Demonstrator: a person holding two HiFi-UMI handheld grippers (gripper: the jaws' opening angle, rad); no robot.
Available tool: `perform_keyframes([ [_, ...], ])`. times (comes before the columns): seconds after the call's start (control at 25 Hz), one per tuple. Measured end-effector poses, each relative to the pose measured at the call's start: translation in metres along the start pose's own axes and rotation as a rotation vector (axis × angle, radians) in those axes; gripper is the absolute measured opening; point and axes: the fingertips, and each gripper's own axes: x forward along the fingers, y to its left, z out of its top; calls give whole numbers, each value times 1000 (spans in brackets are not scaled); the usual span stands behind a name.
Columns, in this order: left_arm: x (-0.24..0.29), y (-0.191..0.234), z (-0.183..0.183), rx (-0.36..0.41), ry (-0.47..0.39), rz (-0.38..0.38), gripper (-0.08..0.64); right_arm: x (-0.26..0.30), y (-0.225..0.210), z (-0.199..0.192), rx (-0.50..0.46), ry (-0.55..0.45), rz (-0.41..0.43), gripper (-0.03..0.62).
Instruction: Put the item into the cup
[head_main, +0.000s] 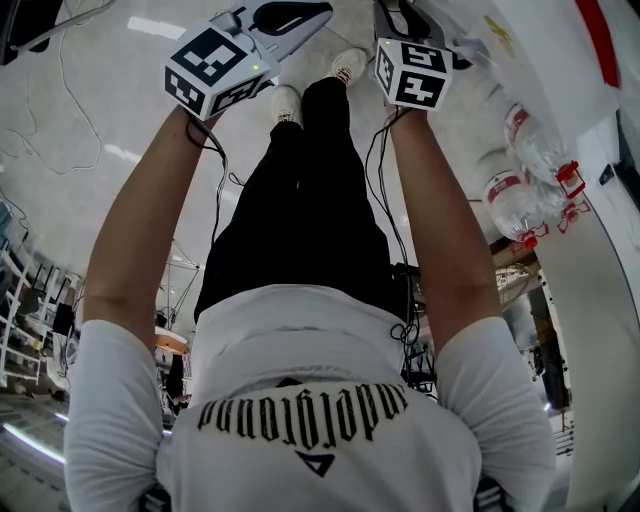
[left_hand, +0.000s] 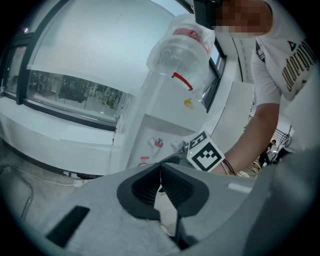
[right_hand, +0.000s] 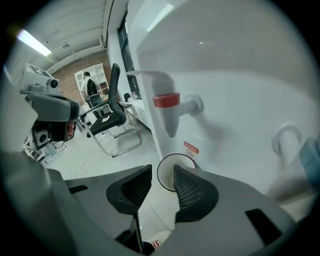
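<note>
1. My left claw (left_hand: 161, 176): jaws closed together, the dark ribbed pads (left_hand: 145, 187) meeting at their tips, with nothing between them.
2. My right claw (right_hand: 162, 171): jaws apart by a narrow gap, gripping nothing.
3. One cup (right_hand: 166, 176): white with a round rim, its open mouth facing me. It shows through the gap of the right claw, and its right part is hidden behind the right-hand pad. It sits against the front of the water dispenser, below the red tap. I cannot tell whether that pad touches it.
4. One water dispenser (right_hand: 225, 75): white, filling the right of the right gripper view. The red tap (right_hand: 167, 102) is on its front, and a pale second tap (right_hand: 287, 139) is farther right. A small red label (right_hand: 191, 148) sits just above the cup.
5. One large water bottle (left_hand: 182, 47): clear, standing neck down on top of the dispenser, in the left gripper view.
6. Two marker cubes, one per claw, in the head view: the left cube (head_main: 215, 65) and the right cube (head_main: 413, 72). Both are at the ends of my outstretched arms and near each other.
7. Two small bottles (head_main: 530, 145): clear with red caps, to the right of my right arm.
8. One office chair (right_hand: 112, 112): black, on the floor to the left of the dispenser. A person (right_hand: 90, 85) stands farther off behind it.
</note>
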Motion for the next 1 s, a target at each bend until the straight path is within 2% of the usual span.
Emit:
perform_keyframes([
  [0.24,-27,-20,18,-13,-41,15,15,-33,18,12,-45,-22,19,104],
  [0.44,-53,-36,38,3,-64,32,15,-75,39,39,-87,-76,48,103],
  [0.6,-68,-53,59,43,-80,38,15,-111,50,68,-119,-134,55,78],
  [0.8,-90,-86,81,57,-86,51,15,-163,72,89,-171,-159,100,50],
  [1.0,-122,-101,102,37,-101,90,15,-212,93,115,-233,-196,137,32],
])
